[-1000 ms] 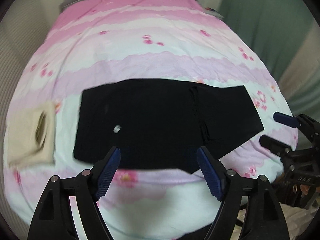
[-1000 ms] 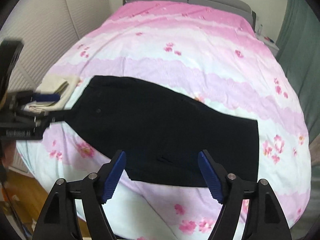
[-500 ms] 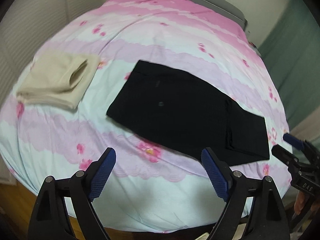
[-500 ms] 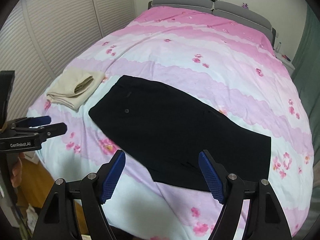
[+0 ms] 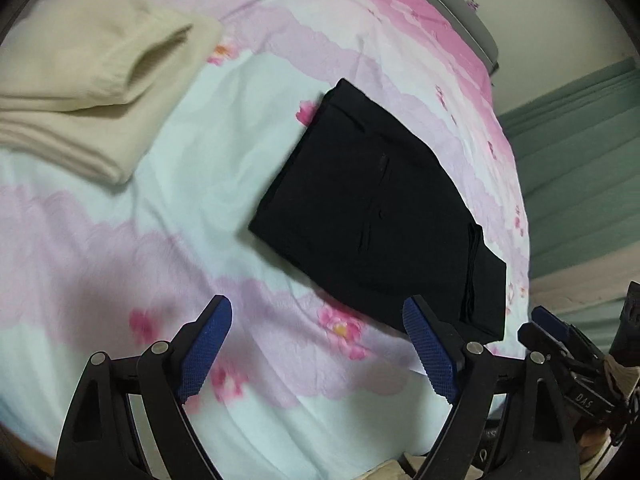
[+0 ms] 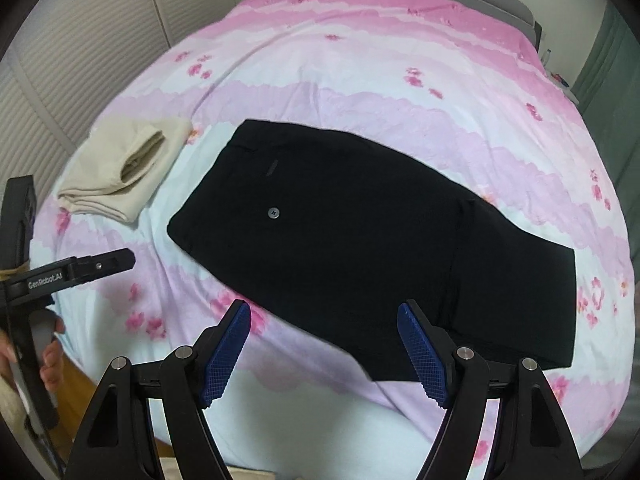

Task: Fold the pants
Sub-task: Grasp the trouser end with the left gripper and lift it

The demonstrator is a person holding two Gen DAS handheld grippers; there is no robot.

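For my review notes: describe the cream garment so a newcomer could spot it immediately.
Start at the pink flowered bedspread covering the bed. Near its left edge, beside the black pants, lies the folded cream garment. It is smaller and pale, the only light-coloured clothing there.

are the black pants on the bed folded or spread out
Folded: black fabric pants lie as a compact shape, layered edges at one end, on the pink floral bedspread.
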